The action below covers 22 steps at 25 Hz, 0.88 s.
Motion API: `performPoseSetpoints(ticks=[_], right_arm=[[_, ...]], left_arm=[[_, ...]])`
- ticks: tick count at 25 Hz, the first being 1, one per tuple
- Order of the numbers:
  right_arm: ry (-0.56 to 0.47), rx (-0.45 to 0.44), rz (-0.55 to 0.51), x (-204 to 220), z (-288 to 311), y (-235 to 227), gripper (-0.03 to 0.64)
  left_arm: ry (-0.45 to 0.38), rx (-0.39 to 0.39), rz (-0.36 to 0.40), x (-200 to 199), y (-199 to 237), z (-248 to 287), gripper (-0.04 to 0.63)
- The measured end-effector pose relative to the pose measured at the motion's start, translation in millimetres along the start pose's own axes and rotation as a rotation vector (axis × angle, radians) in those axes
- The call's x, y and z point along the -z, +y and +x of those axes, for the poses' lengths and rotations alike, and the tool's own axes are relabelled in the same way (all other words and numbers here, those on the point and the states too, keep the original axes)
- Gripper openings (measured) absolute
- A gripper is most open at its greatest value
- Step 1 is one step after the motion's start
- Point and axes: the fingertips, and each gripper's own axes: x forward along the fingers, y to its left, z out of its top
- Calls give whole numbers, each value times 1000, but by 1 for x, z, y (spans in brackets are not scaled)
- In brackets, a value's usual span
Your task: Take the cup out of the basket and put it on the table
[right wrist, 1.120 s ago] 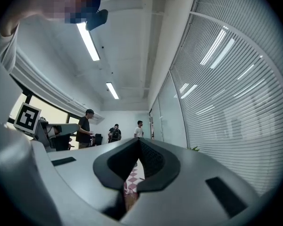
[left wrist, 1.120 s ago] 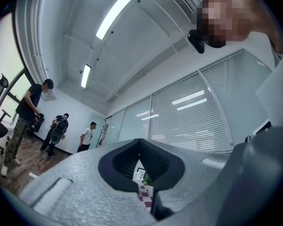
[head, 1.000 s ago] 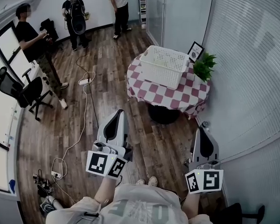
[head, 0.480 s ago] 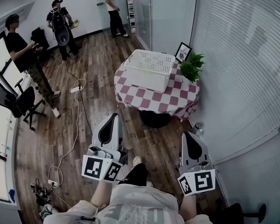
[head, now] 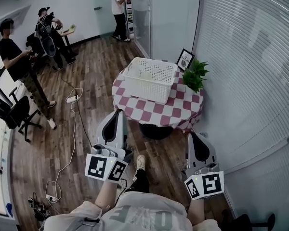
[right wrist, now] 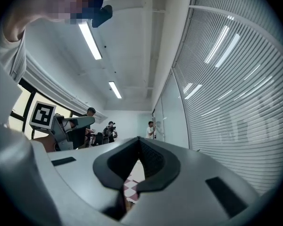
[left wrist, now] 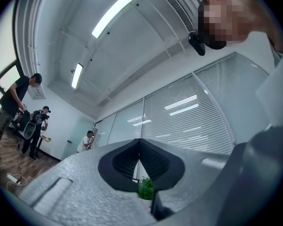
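Observation:
A white perforated basket stands on a small round table covered with a red-and-white checked cloth. No cup shows from here; the basket's inside is mostly hidden. My left gripper is held low in front of me, short of the table's near edge, jaws shut and empty. My right gripper hangs to the right of the table, also shut with nothing in it. In the left gripper view the closed jaws tilt upward. In the right gripper view the closed jaws show a strip of the checked cloth below them.
A potted green plant and a small picture frame sit at the table's back right. Window blinds and a glass wall run along the right. Three people stand at the back left. A cable trails over the wood floor beside an office chair.
The view has advanced toward the table, which now sits nearer and further left in the picture. Both grippers keep their shut pose in front of the body.

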Motion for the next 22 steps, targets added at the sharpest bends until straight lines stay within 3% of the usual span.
performPoseSetpoints(ticks=[10, 22], right_arm=[[53, 4, 1, 34, 108, -27, 9], [107, -41, 3, 48, 318, -60, 9]], left_arm=[[29, -27, -59, 59, 72, 74, 6], [28, 21, -45, 90, 178, 244, 6]])
